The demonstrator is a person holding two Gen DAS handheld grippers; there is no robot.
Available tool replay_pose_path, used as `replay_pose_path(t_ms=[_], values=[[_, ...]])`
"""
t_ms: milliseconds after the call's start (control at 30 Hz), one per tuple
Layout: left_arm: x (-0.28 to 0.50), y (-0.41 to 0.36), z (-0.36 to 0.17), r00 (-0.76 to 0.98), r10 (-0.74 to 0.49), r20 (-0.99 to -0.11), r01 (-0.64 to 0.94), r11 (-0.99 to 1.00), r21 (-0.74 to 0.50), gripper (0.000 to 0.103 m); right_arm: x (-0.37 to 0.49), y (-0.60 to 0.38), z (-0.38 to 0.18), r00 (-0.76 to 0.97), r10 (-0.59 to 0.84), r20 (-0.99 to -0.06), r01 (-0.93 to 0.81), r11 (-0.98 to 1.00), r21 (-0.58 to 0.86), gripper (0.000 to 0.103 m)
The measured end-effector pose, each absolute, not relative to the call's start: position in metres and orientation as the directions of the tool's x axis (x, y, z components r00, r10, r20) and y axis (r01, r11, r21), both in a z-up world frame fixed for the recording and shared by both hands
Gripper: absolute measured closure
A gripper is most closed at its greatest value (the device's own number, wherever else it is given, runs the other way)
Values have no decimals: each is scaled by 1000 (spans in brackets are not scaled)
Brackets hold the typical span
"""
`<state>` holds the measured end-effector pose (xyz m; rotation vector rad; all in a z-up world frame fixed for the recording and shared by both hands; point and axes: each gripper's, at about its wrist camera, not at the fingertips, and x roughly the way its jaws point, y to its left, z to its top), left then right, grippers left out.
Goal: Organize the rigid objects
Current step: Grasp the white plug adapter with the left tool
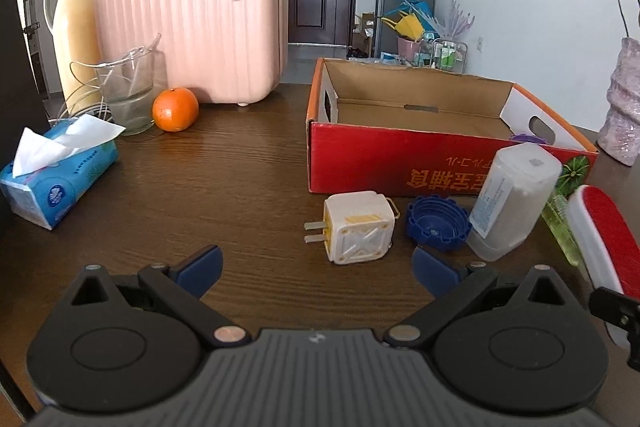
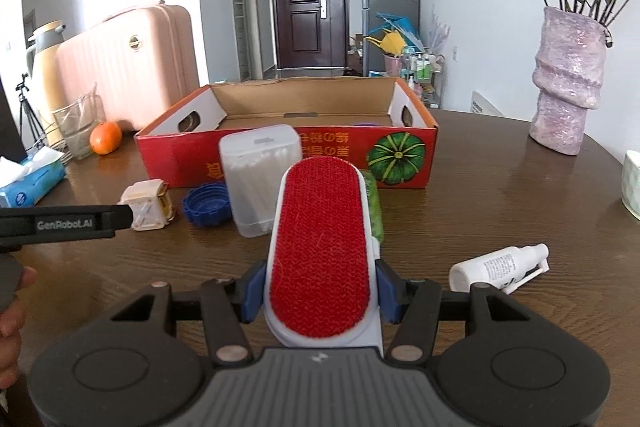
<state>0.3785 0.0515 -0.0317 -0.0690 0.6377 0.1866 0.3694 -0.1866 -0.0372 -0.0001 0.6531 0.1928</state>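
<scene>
The right tool (image 2: 320, 297) is pinching the lint brush (image 2: 320, 247) by its stiff, light plastic sides above the counter (image 2: 480, 195) before the box (image 2: 280, 155), while the left tool (image 1: 316, 269) is hanging spread.

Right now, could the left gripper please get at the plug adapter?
Probably yes: the left gripper is open, and the plug adapter lies just ahead on bare table, slightly right of centre. The blue cap sits close beside it.

- "GenRobot.AI" in grey letters on the black bar of the left gripper (image 2: 68, 225).
- Upside-down yellow East Asian characters on the red cardboard box (image 2: 192, 163); not legible enough to transcribe.
</scene>
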Motion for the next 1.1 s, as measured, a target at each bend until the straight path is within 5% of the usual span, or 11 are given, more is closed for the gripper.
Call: replay_pose_path(t_ms=[667, 733, 800, 1100], values=[[434, 48, -55, 783, 163, -600, -170, 984, 45, 1, 384, -205, -42, 790, 115, -602, -88, 993, 74, 48], [438, 50, -57, 784, 149, -603, -161, 986, 35, 10, 384, -205, -42, 792, 116, -599, -89, 993, 74, 48], [439, 53, -58, 780, 93, -619, -124, 992, -8, 42, 384, -204, -42, 793, 118, -598, -91, 993, 75, 48], [425, 53, -51, 811, 106, -576, -123, 992, 9, 43, 380, -204, -40, 799, 133, -586, -108, 991, 78, 48]])
